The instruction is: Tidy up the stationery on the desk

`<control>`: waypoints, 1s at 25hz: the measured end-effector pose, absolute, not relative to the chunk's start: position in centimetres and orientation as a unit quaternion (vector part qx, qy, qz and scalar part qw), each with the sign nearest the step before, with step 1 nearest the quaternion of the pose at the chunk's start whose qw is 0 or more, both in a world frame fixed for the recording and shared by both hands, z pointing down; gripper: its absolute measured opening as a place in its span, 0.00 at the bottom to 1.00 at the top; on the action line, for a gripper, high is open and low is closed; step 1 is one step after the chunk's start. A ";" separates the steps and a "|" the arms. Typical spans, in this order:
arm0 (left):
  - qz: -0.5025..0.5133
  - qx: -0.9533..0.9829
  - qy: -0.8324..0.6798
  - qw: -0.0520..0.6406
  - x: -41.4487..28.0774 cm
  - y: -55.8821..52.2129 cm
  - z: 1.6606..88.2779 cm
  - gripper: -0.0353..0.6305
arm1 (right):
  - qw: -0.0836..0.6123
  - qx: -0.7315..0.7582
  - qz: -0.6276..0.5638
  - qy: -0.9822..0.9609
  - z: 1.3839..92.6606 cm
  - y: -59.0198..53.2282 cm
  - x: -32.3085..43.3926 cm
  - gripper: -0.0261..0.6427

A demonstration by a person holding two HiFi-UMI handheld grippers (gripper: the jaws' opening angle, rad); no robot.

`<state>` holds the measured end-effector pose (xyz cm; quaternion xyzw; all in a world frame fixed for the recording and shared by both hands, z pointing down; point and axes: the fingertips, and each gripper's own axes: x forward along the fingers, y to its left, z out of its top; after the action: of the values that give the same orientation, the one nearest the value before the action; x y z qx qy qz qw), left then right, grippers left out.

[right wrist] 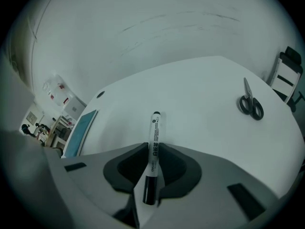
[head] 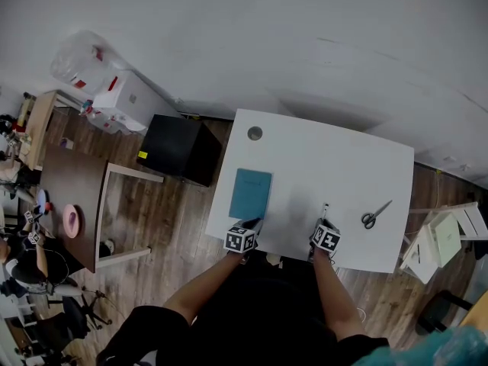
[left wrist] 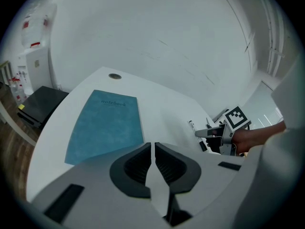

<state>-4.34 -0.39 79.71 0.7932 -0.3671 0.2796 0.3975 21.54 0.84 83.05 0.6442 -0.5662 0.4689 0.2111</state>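
White desk (head: 320,158) from above. Left: a blue notebook (head: 251,193) lies flat by the left edge, its near end close to the front edge. The left gripper (head: 251,224), jaws drawn almost together with nothing between them, sits just beside that near end. Centre: bare surface separates notebook and marker. Right: at the front edge, the right gripper (right wrist: 153,149) clamps a marker (right wrist: 155,128) pointing toward the far edge. Scissors (head: 376,215) lie well apart, near the right edge.

Marker (right wrist: 153,149) in right claw (right wrist: 153,151)
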 end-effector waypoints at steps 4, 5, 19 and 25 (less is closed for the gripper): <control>0.278 0.793 -0.363 0.403 -5.5 -0.2 80.1 0.10 | 0.221 0.650 0.461 -0.563 82.9 1.0 21.0 0.16; 0.278 0.792 -0.362 0.404 -5.9 -0.1 80.2 0.10 | 0.223 0.650 0.458 -0.564 82.8 1.0 20.7 0.16; 0.265 0.809 -0.354 0.388 -11.6 -1.9 79.8 0.10 | 0.200 0.604 0.446 -0.630 80.5 -4.6 7.7 0.16; 0.260 0.817 -0.337 0.388 -12.6 -3.0 79.6 0.10 | 0.207 0.591 0.448 -0.638 81.1 -6.6 3.1 0.16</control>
<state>-12.56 -3.03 79.60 0.8173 -0.3371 0.2602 0.3882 3.13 -6.63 81.05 0.5908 -0.6383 0.4478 0.2075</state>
